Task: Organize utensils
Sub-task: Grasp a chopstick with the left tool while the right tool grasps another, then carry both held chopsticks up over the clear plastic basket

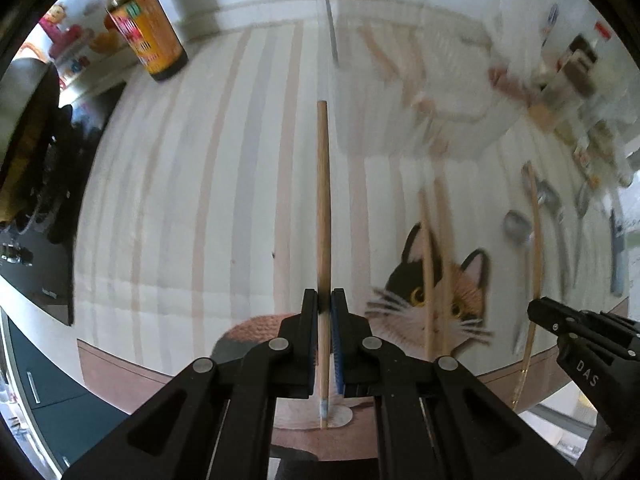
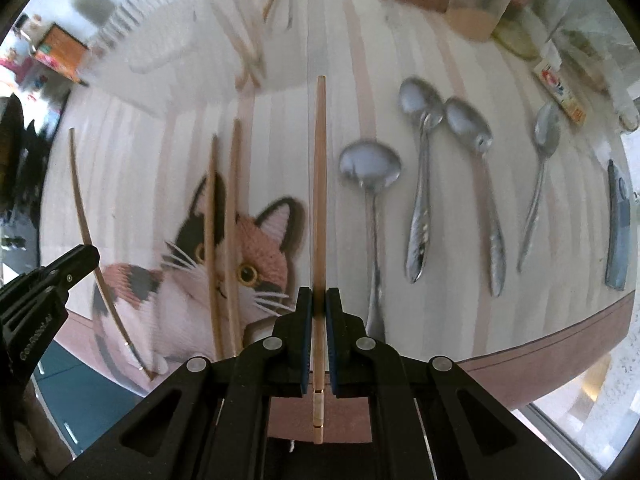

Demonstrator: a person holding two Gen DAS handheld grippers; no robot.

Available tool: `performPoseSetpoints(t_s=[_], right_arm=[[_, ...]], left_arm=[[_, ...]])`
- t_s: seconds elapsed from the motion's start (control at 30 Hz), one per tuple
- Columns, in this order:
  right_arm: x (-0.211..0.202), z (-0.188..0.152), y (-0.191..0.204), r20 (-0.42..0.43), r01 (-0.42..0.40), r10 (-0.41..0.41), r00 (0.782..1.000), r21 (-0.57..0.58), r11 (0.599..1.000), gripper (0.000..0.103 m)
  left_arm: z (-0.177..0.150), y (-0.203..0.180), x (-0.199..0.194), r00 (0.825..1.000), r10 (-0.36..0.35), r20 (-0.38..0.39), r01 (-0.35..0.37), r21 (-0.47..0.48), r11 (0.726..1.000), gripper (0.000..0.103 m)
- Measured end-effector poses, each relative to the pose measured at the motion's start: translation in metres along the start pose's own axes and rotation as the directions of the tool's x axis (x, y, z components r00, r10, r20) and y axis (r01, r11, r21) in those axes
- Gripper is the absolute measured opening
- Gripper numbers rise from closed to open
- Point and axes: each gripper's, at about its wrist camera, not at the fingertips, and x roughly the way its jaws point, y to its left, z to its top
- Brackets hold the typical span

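Table (image 1: 168,200) with a striped cat-print cloth fills both views; its near edge runs under both grippers, with open floor and dark cabinets beyond on the left and a bright window side on the right. At the far end sits a clear ribbed utensil tray (image 2: 168,32), blurred, with what look like a few chopsticks already inside. Step in hand, as I read it: the chopstick sort, both tools loaded and off the cloth, heading for the tray. The left gripper (image 1: 325,300) is clamped on a wooden chopstick (image 1: 322,200) that runs forward along its fingers; the right gripper (image 2: 319,300) is pinched on a paler chopstick (image 2: 319,184) the same way. Two loose chopsticks (image 2: 224,232) lie across the cat's face between the tools, and one curved-looking stick (image 2: 86,216) lies near the table edge by the left tool. Five spoons (image 2: 424,184) lie in a row to the right, and a blue-grey handled item (image 2: 618,224) sits at the far right edge, type unclear. Next move likely calls for carrying forward over the cloth and tilting each stick to clear the tray rim before release. The centre lane is open; clutter of bottle (image 1: 146,28) far left and jars and packets (image 2: 560,80) far right narrows the approach near the tray.
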Motion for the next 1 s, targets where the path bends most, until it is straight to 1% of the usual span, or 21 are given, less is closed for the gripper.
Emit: performPoseSetpoints(t_s=[0.17, 0.23, 0.3, 0.47, 0.53, 0.63, 0.7, 0.77, 0.87, 1.0], right_arm=[[-0.032, 0.005, -0.004, 0.053, -0.037, 0.037, 0.998, 0.005, 0.999, 0.007], [-0.047, 0.006, -0.003, 0.079, -0.054, 0.054, 0.995, 0.001, 0.999, 0.007], [-0.066, 0.013, -0.001, 0.105, -0.073, 0.073, 0.992, -0.003, 0.997, 0.007], [-0.106, 0.041, 0.007, 0.16, -0.141, 0.144, 0.977, -0.029, 0.99, 0.007], [-0.119, 0.059, 0.013, 0.175, -0.168, 0.173, 0.969, -0.041, 0.985, 0.007], [-0.129, 0.088, 0.019, 0.192, -0.181, 0.19, 0.963, -0.064, 0.981, 0.007], [-0.131, 0.109, 0.022, 0.195, -0.189, 0.199, 0.96, -0.067, 0.98, 0.007], [-0.132, 0.134, 0.026, 0.19, -0.195, 0.204, 0.96, -0.067, 0.979, 0.007], [-0.128, 0.169, 0.032, 0.18, -0.192, 0.201, 0.963, -0.064, 0.979, 0.007], [-0.11, 0.211, 0.036, 0.147, -0.182, 0.189, 0.971, -0.056, 0.982, 0.007]], left_arm=[[0.013, 0.004, -0.04, 0.997, -0.034, 0.075, 0.035, -0.019, 0.999, 0.004], [0.02, 0.008, -0.062, 0.992, -0.054, 0.114, 0.057, -0.025, 0.998, 0.004], [0.028, 0.009, -0.08, 0.986, -0.075, 0.146, 0.08, -0.029, 0.996, 0.004], [0.071, 0.008, -0.111, 0.968, -0.153, 0.199, 0.163, -0.039, 0.986, 0.004], [0.089, 0.005, -0.12, 0.962, -0.166, 0.215, 0.178, -0.034, 0.983, 0.004], [0.121, 0.002, -0.128, 0.957, -0.183, 0.226, 0.192, -0.021, 0.981, 0.004], [0.148, 0.0, -0.127, 0.958, -0.186, 0.216, 0.192, -0.009, 0.981, 0.004], [0.166, -0.003, -0.122, 0.963, -0.187, 0.196, 0.191, -0.002, 0.982, 0.004], [0.203, -0.01, -0.1, 0.973, -0.193, 0.124, 0.194, 0.011, 0.981, 0.004], [0.236, -0.018, -0.06, 0.983, -0.182, 0.019, 0.181, 0.025, 0.983, 0.004]])
